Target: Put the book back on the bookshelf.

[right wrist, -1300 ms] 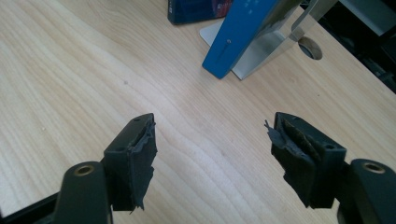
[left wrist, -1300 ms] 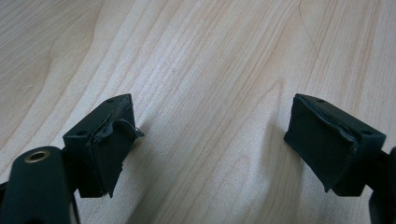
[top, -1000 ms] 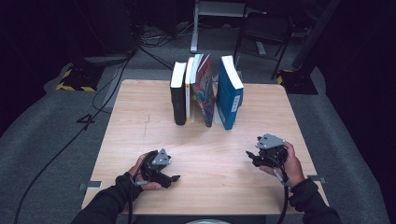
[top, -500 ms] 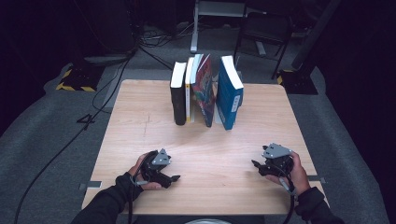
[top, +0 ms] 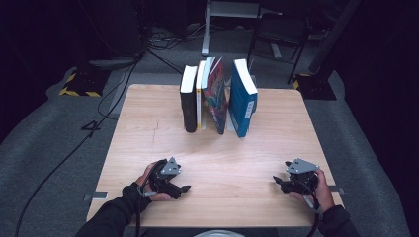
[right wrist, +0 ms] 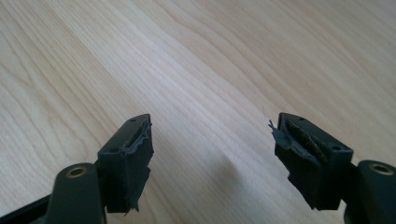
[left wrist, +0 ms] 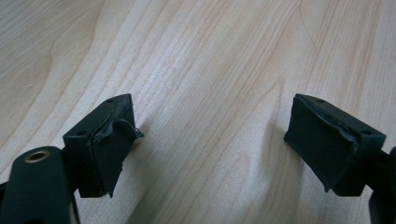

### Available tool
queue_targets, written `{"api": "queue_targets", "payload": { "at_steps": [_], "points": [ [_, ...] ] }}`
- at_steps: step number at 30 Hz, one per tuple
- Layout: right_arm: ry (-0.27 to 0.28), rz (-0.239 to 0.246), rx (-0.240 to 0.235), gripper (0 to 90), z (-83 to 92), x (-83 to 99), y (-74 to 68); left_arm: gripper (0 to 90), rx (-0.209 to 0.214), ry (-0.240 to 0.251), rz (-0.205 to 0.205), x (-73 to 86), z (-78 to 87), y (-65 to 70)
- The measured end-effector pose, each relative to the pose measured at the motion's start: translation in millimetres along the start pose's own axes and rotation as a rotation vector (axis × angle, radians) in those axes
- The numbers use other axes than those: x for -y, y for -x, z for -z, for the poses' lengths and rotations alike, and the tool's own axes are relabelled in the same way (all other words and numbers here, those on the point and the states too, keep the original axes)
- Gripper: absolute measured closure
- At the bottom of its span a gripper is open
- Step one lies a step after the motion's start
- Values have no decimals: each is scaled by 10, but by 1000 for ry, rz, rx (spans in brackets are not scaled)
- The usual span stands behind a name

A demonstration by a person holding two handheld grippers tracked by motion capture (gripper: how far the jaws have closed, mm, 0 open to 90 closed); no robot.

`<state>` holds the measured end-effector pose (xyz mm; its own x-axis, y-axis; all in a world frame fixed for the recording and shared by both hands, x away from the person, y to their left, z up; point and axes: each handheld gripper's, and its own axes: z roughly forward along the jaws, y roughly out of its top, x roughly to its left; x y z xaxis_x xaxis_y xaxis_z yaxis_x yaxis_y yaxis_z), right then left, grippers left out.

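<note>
Pale woodgrain table [top: 222, 163], both grippers [top: 184, 188] [top: 276, 181] gaping, right just widened, pads [right wrist: 301, 140] seemingly frayed

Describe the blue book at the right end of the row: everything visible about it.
The blue book is a thick volume with a teal-blue cover and a white page block showing on top. Small white markings sit low on its spine, too small to read. It stands upright on the far half of the wooden table, spine toward the person, at the right end of the row. The colourful book beside it leans toward it; contact between them cannot be told. Nothing else touches it.
</note>
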<state>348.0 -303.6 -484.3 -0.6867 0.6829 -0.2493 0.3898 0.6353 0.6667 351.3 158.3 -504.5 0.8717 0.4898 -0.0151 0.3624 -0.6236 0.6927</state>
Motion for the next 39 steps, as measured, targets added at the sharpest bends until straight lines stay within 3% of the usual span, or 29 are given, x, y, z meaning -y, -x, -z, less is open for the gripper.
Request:
{"api": "queue_targets", "payload": {
  "at_steps": [5,13,14,16,39],
  "points": [
    [5,-35,-19,263,27,168,47,159,0,0,0,0,0,0],
    [81,-179,-86,232,86,434,158,159,-1,0,-2,0,1,-1],
    [76,-214,-108,219,91,465,185,159,-1,0,0,1,0,0],
    [71,-230,-116,217,94,478,201,159,-1,0,1,1,0,1],
    [65,-234,-107,193,112,501,203,160,-4,-1,4,19,18,3]
  ]
}}
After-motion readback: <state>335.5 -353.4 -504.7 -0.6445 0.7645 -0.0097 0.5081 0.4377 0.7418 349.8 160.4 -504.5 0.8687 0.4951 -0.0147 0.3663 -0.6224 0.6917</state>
